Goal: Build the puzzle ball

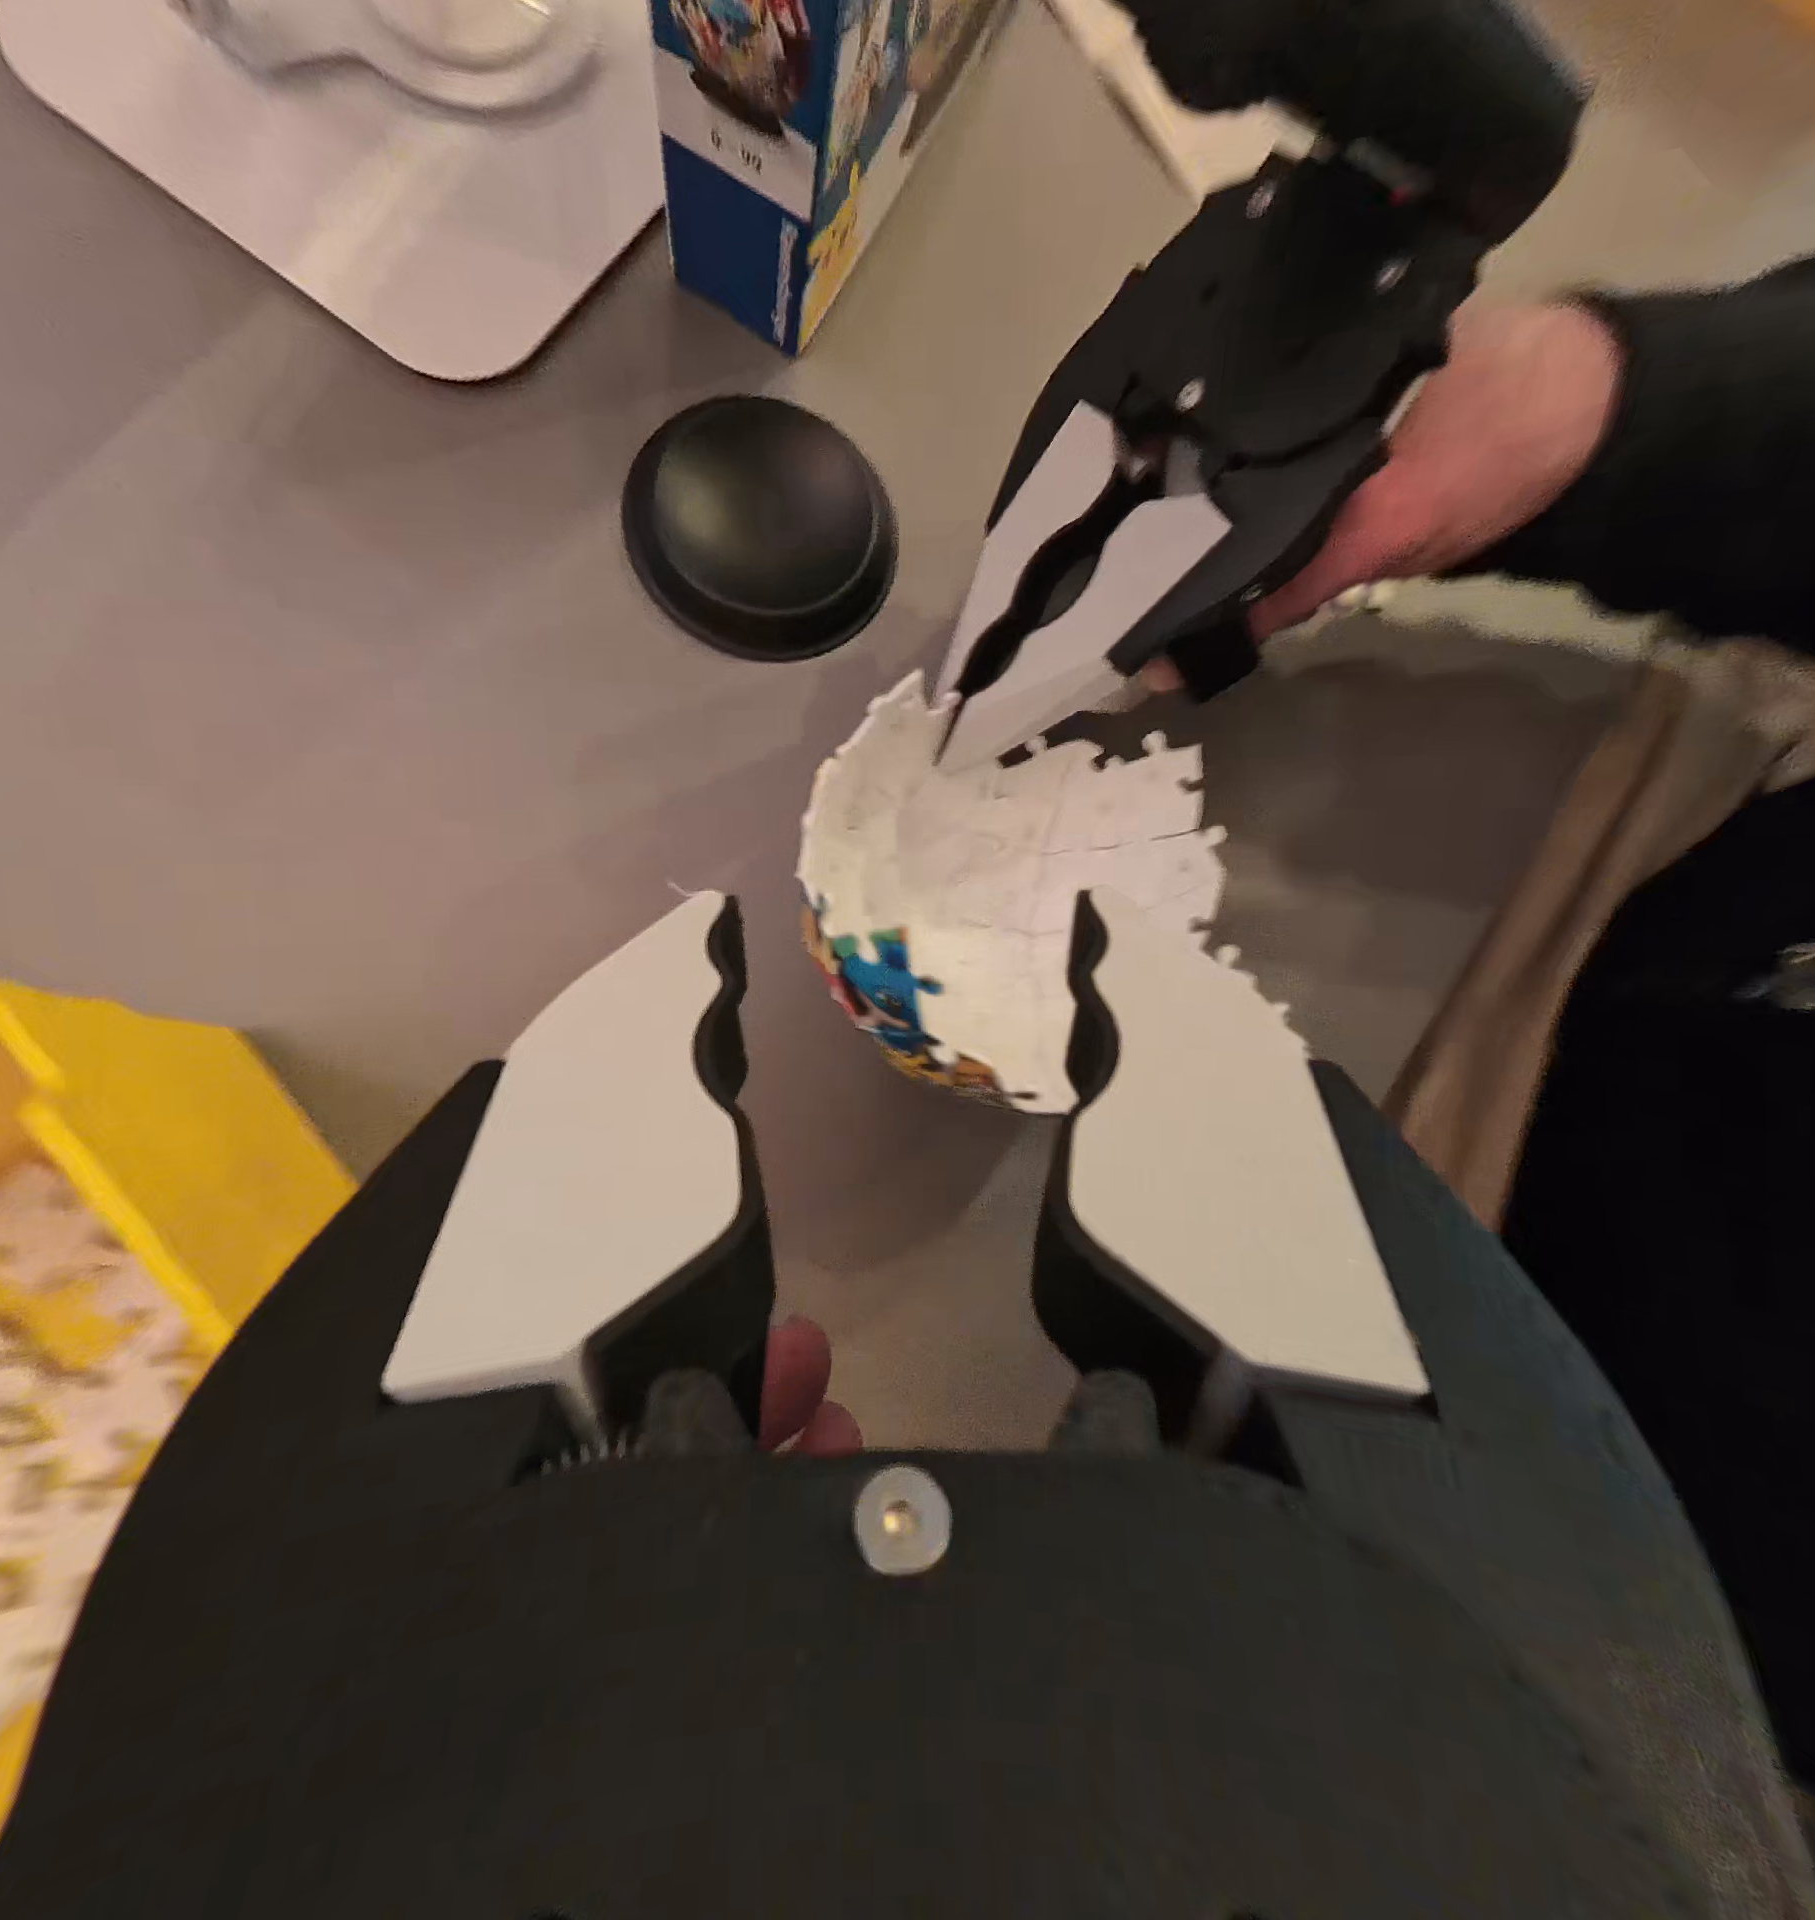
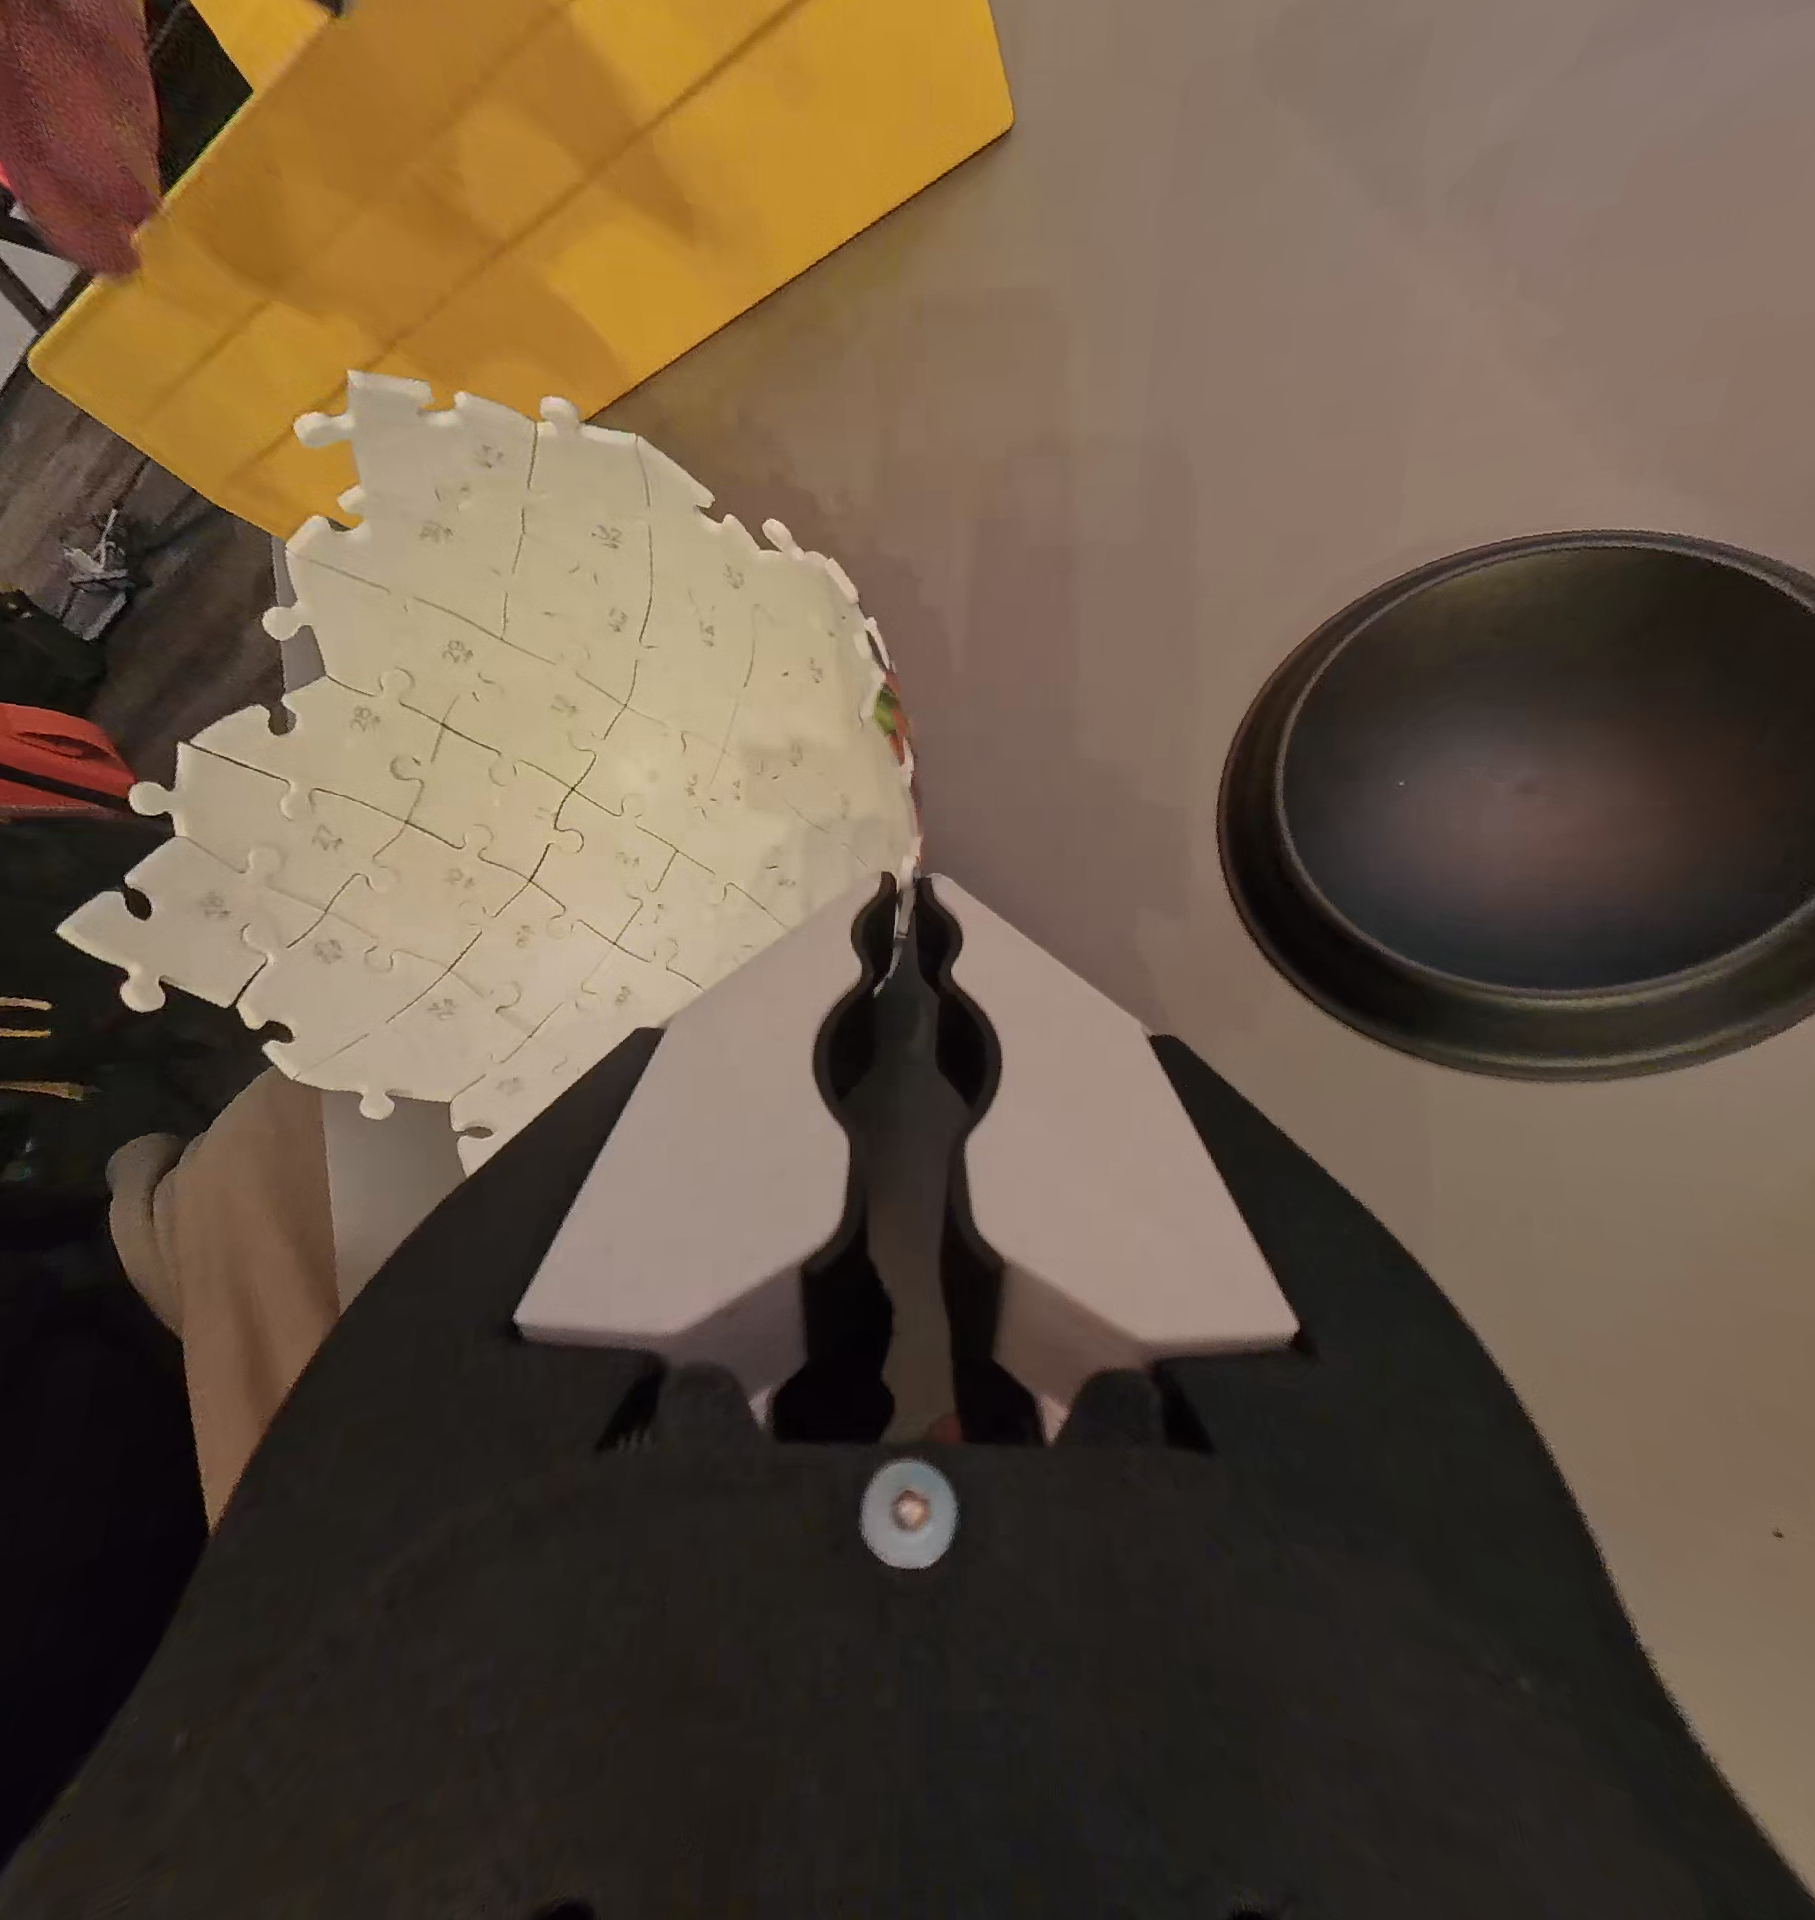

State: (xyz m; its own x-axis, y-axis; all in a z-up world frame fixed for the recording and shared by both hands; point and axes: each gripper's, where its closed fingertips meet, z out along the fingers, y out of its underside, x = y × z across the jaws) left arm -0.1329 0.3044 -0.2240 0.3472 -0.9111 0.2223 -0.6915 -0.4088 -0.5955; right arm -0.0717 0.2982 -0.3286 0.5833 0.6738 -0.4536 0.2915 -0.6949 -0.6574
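A partly built puzzle ball [image 1: 1007, 883] forms a curved shell, white inside with coloured print outside. It also fills the left of the right wrist view [image 2: 529, 769]. My right gripper [image 2: 903, 904] is shut on the shell's rim and holds it above the grey table; the left wrist view shows it [image 1: 950, 743] coming in from the upper right. My left gripper [image 1: 908, 914] is open, its fingers on either side of the shell's near edge, not closed on it. A black round stand [image 1: 759, 525] sits on the table beyond; it also appears at right in the right wrist view [image 2: 1557, 800].
The blue puzzle box [image 1: 789, 156] and a white tray [image 1: 342, 177] stand at the back of the grey table [image 1: 259, 675]. A yellow bin [image 1: 103, 1195] with loose pieces is at the left, also in the right wrist view [image 2: 529, 208]. A person's hand [image 1: 1485, 457] holds the right gripper. Left tips to right tips: about 12 centimeters.
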